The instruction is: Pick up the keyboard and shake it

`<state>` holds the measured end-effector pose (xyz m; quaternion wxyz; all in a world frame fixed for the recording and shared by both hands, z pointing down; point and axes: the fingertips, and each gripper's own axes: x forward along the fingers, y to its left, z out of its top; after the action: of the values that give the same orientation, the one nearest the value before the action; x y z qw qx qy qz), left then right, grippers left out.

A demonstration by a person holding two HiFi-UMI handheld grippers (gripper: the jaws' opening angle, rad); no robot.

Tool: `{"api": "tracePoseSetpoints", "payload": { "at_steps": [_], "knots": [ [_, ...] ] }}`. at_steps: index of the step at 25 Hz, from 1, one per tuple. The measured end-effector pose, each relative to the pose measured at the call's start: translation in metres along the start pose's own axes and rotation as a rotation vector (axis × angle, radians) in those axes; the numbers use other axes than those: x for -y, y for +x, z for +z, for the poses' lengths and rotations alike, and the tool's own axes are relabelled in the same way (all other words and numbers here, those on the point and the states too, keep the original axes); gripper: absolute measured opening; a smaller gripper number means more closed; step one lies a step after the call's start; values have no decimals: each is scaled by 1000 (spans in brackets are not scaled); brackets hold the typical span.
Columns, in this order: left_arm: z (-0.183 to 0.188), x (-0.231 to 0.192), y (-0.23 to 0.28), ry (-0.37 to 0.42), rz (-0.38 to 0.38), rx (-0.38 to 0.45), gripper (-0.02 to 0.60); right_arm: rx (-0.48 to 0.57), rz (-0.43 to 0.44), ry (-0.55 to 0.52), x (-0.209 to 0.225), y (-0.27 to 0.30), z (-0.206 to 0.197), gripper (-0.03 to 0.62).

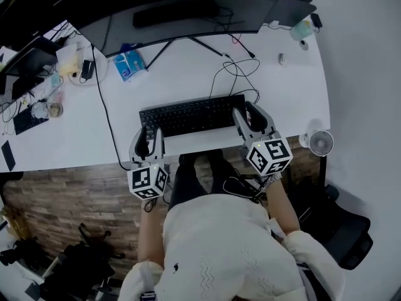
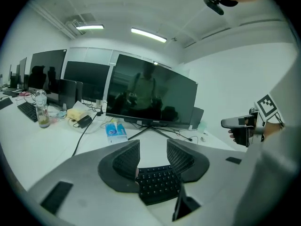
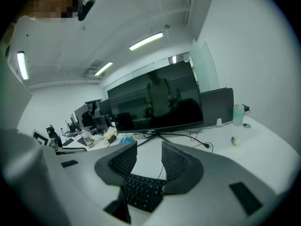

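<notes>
1. On the white desk (image 1: 294, 86), near its front edge, the black keyboard (image 1: 191, 115) lies flat, its thin cable (image 1: 227, 74) looping back toward the monitor (image 2: 150, 93).
2. Left tongs (image 1: 151, 137) sit at its left end, right tongs (image 1: 249, 118) at its right. Both gape, their ribbed pads clear of the keys.
3. Step in hand, I judge: the approach, nothing lifted yet.
4. Next, both pairs must straddle the slim, rigid plastic ends and clench evenly, or the long slab could tilt.
</notes>
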<state>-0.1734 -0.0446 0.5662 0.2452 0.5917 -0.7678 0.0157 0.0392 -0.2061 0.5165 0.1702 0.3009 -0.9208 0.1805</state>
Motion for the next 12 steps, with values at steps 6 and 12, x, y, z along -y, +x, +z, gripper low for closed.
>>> {"api": "tracePoseSetpoints", "payload": {
  "at_steps": [6, 12],
  "knots": [
    [-29, -13, 12, 6, 5, -78, 249, -103, 3, 8, 13, 13, -39, 197],
    [-64, -29, 22, -13, 24, -162, 278, -168, 15, 37, 24, 27, -67, 224]
  ]
}}
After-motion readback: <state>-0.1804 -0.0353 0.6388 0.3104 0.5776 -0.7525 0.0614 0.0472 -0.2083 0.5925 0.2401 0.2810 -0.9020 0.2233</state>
